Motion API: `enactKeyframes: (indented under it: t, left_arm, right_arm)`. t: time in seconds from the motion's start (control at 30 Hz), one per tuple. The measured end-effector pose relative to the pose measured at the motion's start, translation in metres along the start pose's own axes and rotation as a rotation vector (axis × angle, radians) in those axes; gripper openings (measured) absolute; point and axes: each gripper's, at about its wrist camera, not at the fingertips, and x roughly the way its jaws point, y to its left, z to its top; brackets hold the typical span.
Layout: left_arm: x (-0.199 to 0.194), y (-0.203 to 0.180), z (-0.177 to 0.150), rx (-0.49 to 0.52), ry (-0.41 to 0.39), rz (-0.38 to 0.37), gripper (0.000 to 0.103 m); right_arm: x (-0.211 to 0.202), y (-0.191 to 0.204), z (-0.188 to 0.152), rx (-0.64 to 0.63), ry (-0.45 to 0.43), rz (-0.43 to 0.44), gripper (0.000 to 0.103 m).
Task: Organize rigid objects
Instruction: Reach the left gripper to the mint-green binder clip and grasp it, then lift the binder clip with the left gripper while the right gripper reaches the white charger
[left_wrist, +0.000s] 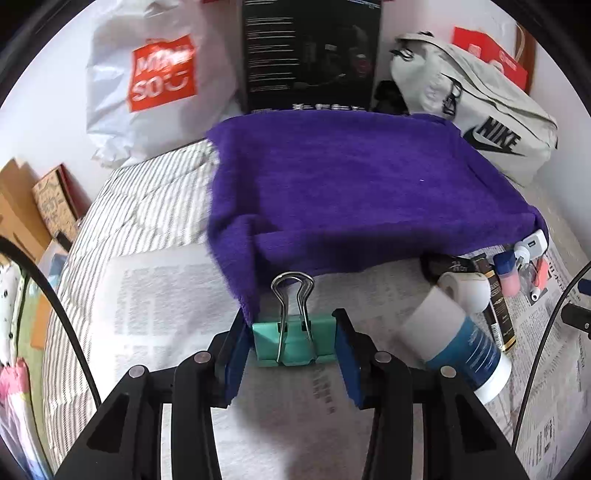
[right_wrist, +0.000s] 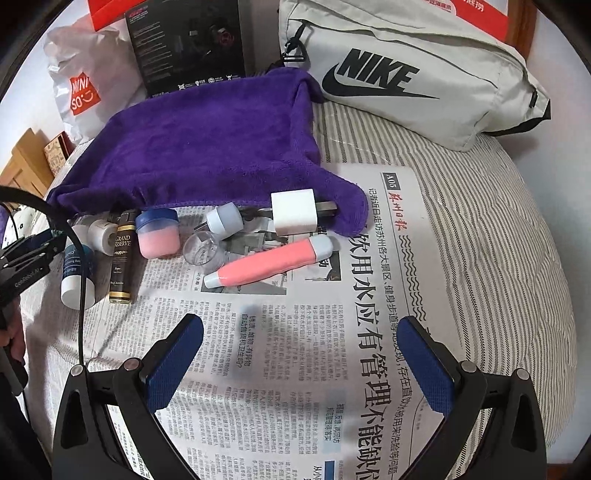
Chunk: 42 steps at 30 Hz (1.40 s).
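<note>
My left gripper (left_wrist: 293, 345) had its blue ribbed pads pressed against both ends of a mint-green binder clip (left_wrist: 291, 341), so I was gripping it across its length. The clip was a folded metal wedge with two bright wire handles looped upward and away from me, toward the purple towel (left_wrist: 332, 184); its long axis ran crosswise between my fingers. It sat on the newspaper (right_wrist: 314, 332) just in front of the towel's near edge, touching the drooping corner of the cloth.

The towel was thick, fuzzy plush, draped in a flat slab with soft folded hems. Along its front edge, to the right of the clip, lay a huddle of small hard things: a white and teal tube (left_wrist: 458, 343) lying tilted with its cap toward me, a slim dark bottle with gold bands (right_wrist: 123, 258), a squat pink jar with a blue lid (right_wrist: 158, 236), a clear plastic cup (right_wrist: 204, 249), a white cube-shaped charger (right_wrist: 294, 212) resting on the towel's hem, and a smooth pink pen-shaped case (right_wrist: 273, 264) with pale blue ends, lying slantwise in front of the towel.

My right gripper (right_wrist: 301, 362) hung wide open over the newsprint, holding nothing.

Under the paper was a striped, quilted bedspread (right_wrist: 480, 229). Behind the towel stood a black carton (left_wrist: 310, 55), a crinkled white shopping bag (left_wrist: 155, 81) and a pale grey fabric pouch (right_wrist: 406, 74) against a white wall
</note>
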Motion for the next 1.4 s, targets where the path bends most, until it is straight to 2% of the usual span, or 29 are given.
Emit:
enactKeyframes:
  t: [0.1,0.43,0.6,0.7,0.83,1.1,1.3,1.4]
  left_arm:
    - [-0.006,0.011,-0.006,-0.016,0.002,-0.015,0.042]
    - [-0.006,0.013,-0.015,-0.043,-0.006,0.008,0.049]
    - [-0.008,0.015,-0.017,-0.050,-0.010,0.000,0.049]
    - [-0.010,0.019,-0.018,-0.065,-0.004,-0.021,0.043]
    - [-0.015,0.021,-0.022,-0.059,0.011,-0.039,0.041]
    - [-0.022,0.016,-0.030,-0.020,0.016,-0.021,0.041]
    - [-0.015,0.013,-0.025,-0.005,0.010,-0.011,0.049]
    - [-0.012,0.011,-0.023,0.005,0.011,0.002,0.049]
  right_arm:
    - [0.001,-0.003,0.000,0.003,0.000,0.001,0.103]
    - [0.005,-0.013,0.001,0.016,0.007,-0.011,0.103]
    - [0.010,-0.014,0.000,0.020,0.017,-0.008,0.103]
    - [0.014,-0.015,0.000,0.026,0.028,-0.007,0.103]
    - [0.014,-0.017,-0.002,0.029,0.029,-0.004,0.103]
    - [0.017,-0.018,-0.004,0.027,0.034,-0.002,0.103]
    - [0.016,-0.018,-0.006,0.024,0.034,-0.003,0.103]
    - [0.014,-0.021,-0.008,0.032,0.031,-0.009,0.103]
